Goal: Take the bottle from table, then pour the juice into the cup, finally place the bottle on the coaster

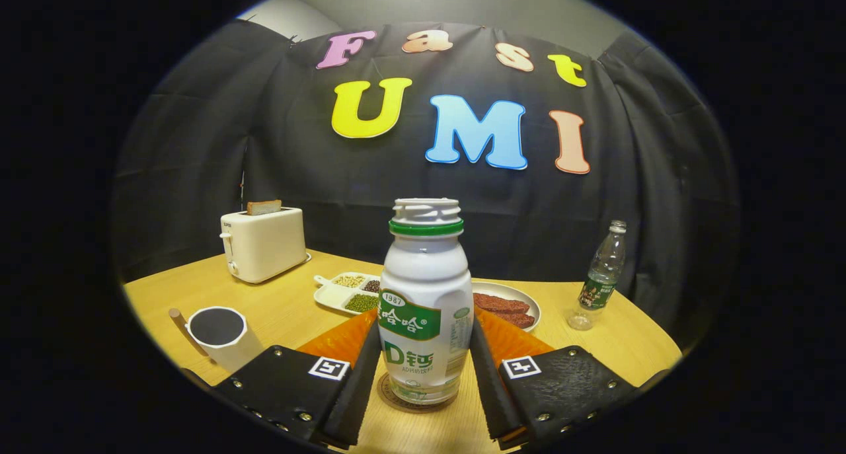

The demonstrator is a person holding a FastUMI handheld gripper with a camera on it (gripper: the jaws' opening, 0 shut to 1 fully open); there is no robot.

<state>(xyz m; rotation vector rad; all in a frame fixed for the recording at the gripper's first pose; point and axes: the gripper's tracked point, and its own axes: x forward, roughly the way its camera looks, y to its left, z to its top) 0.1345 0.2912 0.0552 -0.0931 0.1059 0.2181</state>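
Note:
A white juice bottle (423,295) with a green neck ring and green label stands upright, cap off, on a round dark coaster (403,401) on the wooden table (284,308). My gripper (426,322) has a finger against each side of the bottle's lower body, so it is shut on the bottle. A white cup (219,335) with a dark inside stands to the left, just beyond my left finger (344,368).
A wooden stick (178,322) lies beside the cup. Farther back stand a white toaster (263,244) holding toast, a divided dish of beans (347,292), and a plate of dark meat slices (507,304). A clear plastic bottle (600,279) stands at the right.

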